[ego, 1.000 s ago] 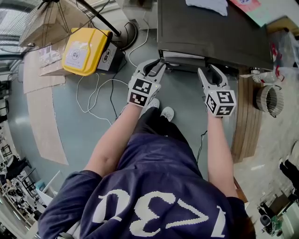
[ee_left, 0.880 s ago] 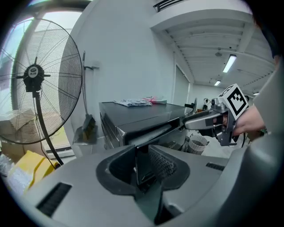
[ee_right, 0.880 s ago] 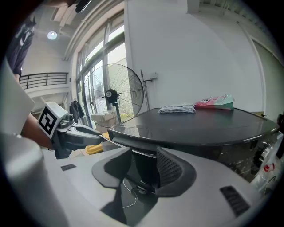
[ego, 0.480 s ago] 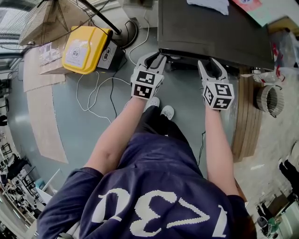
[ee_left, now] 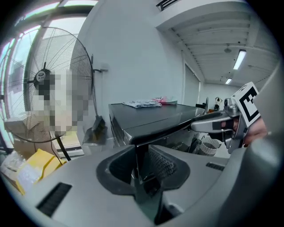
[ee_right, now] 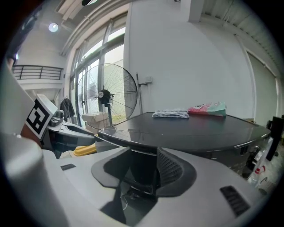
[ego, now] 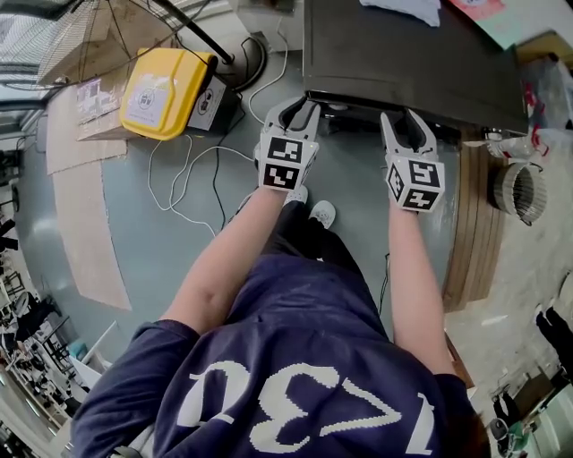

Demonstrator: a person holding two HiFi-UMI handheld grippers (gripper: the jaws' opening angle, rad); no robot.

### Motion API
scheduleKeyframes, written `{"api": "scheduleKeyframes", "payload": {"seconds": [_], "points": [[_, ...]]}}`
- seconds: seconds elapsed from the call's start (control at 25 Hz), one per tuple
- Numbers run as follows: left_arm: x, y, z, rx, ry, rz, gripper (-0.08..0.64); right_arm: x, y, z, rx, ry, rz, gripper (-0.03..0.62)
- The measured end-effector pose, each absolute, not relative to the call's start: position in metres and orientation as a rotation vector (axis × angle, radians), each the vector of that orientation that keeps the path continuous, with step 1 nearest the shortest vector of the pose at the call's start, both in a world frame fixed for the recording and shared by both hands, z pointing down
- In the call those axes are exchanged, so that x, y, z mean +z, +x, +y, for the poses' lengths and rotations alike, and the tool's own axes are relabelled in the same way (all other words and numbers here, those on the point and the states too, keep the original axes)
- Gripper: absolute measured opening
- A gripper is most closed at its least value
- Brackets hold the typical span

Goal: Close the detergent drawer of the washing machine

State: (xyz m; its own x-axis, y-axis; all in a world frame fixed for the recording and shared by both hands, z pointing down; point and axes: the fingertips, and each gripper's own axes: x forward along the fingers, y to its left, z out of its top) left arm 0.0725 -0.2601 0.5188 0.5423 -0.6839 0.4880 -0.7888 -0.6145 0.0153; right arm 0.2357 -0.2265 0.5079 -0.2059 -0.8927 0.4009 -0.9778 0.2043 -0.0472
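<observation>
A cloth (ego: 401, 10) lies on the washing machine (ego: 403, 63); the left gripper (ego: 294, 112) and right gripper (ego: 405, 122) sit side by side at its front edge; a case (ego: 161, 94) lies on the floor to its left.

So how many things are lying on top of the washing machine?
2, both far back on the washing machine: a white cloth and, just right of it, a pink-and-green packet. More may be hidden.

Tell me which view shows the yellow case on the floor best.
Head view: the yellow case shows whole, from above. The left gripper view catches only part of it, low at the left; the right gripper view only a yellow sliver.
</observation>
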Motion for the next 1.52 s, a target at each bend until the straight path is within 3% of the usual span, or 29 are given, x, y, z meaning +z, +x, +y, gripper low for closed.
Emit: {"api": "scheduleKeyframes", "payload": {"seconds": [0.16, 0.32, 1.52], "points": [[0.510, 0.066, -0.253, 0.609, 2.563, -1.294, 0.051, 0.498, 0.240, -0.212, 0.331, 1.751, -2.199, 0.181], [0.517, 0.073, -0.244, 0.628, 2.589, -1.218, 0.023, 0.507, 0.233, -0.201, 0.397, 1.727, -2.241, 0.017], [0.525, 0.081, -0.271, 0.628, 2.542, -1.287, 0.018, 0.522, 0.229, -0.235, 0.474, 1.772, -2.183, 0.017]]}}
